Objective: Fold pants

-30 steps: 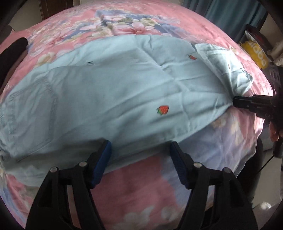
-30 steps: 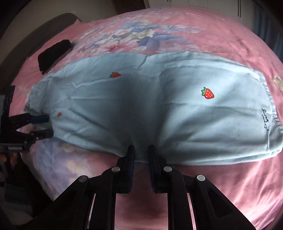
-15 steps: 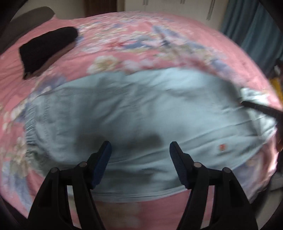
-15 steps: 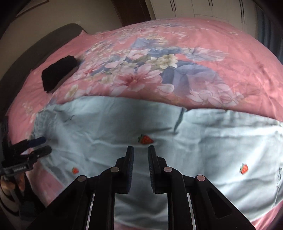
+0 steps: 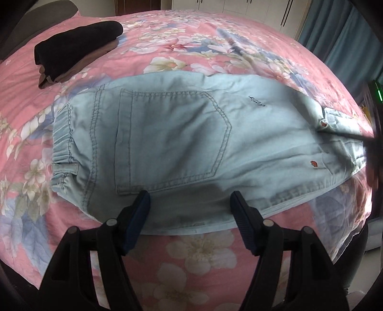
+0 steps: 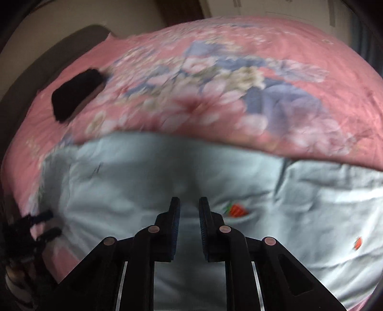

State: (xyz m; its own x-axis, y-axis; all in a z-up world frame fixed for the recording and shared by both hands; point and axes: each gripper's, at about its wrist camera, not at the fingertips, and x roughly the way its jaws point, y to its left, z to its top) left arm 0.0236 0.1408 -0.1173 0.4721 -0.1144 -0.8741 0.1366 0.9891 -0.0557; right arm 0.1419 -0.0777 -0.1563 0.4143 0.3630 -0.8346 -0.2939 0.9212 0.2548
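Note:
Light blue pants with small strawberry marks lie flat on the pink floral bedspread, waistband at the left, back pocket facing up. My left gripper hangs open over their near edge, nothing between its blue pads. In the right wrist view the pants fill the lower half. My right gripper sits over them beside a strawberry, its pads close together with pale cloth puckering up between the tips. One of its fingers shows blurred over the leg end. The left gripper appears at the far left.
A folded black garment lies on the bed's far left corner, also seen as a dark patch. A grey headboard stands behind it. Teal curtains hang at the right, where the bed drops off.
The left gripper has slid toward the waistband along the near edge, still open. The right gripper has moved from the pants' near edge farther over them, its narrow gap unchanged.

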